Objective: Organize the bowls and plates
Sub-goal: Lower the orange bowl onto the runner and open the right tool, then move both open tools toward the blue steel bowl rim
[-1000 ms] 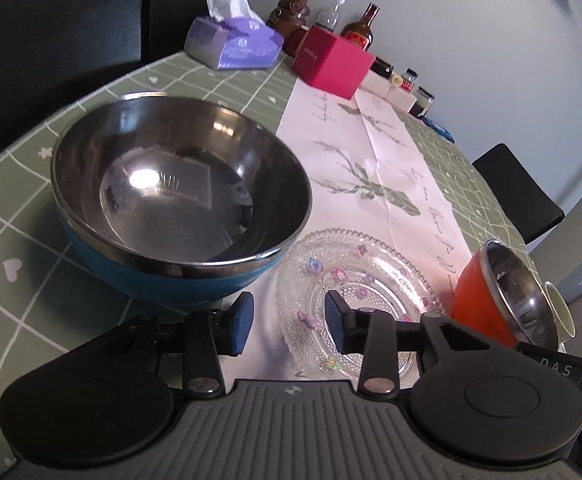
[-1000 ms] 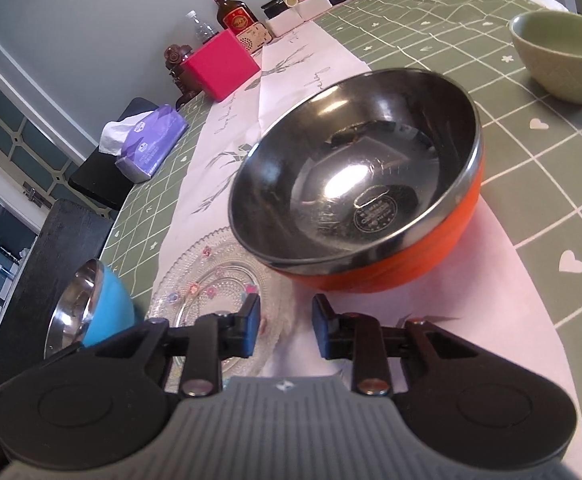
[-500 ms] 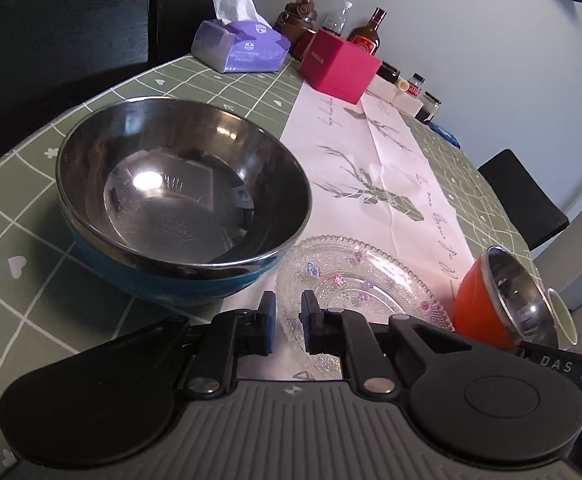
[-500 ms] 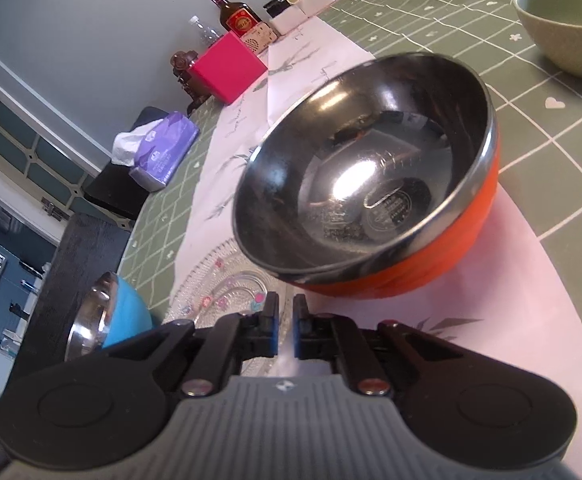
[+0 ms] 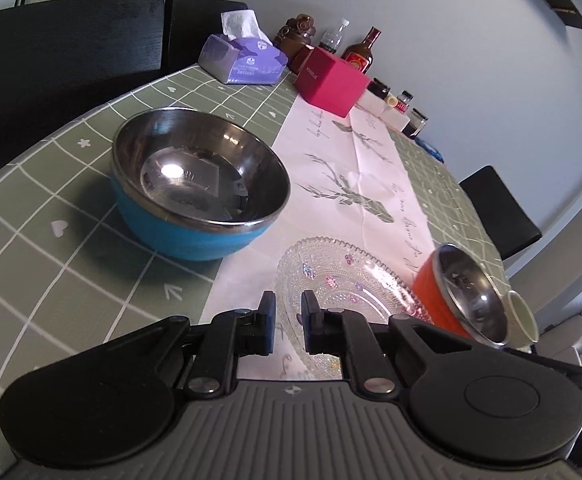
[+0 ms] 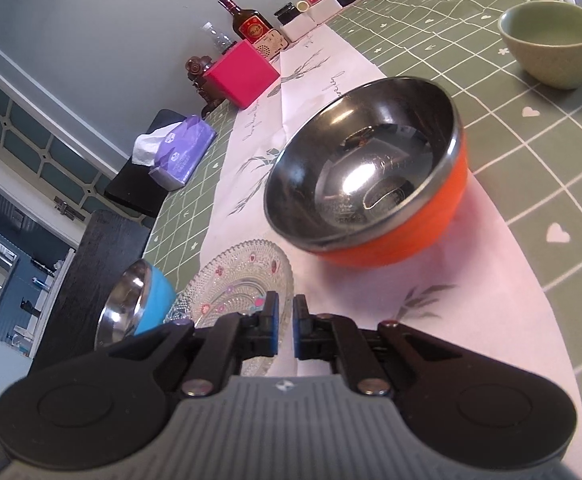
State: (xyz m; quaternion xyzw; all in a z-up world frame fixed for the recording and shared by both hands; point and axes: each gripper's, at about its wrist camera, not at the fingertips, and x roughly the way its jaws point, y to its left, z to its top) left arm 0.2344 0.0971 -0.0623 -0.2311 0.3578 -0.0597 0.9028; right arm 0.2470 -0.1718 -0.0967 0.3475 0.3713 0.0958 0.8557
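glass plate (image 5: 347,280) sits mid-bench on the runner, blue bowl (image 5: 195,196) to its left, orange bowl (image 6: 371,184) right. my left tongs (image 5: 287,320) and right tongs (image 6: 285,320) have just clenched empty and backed off, so nothing's stacked yet.

Bright daylight — steel bowls glaring — fisheye edges bent, slight blur.
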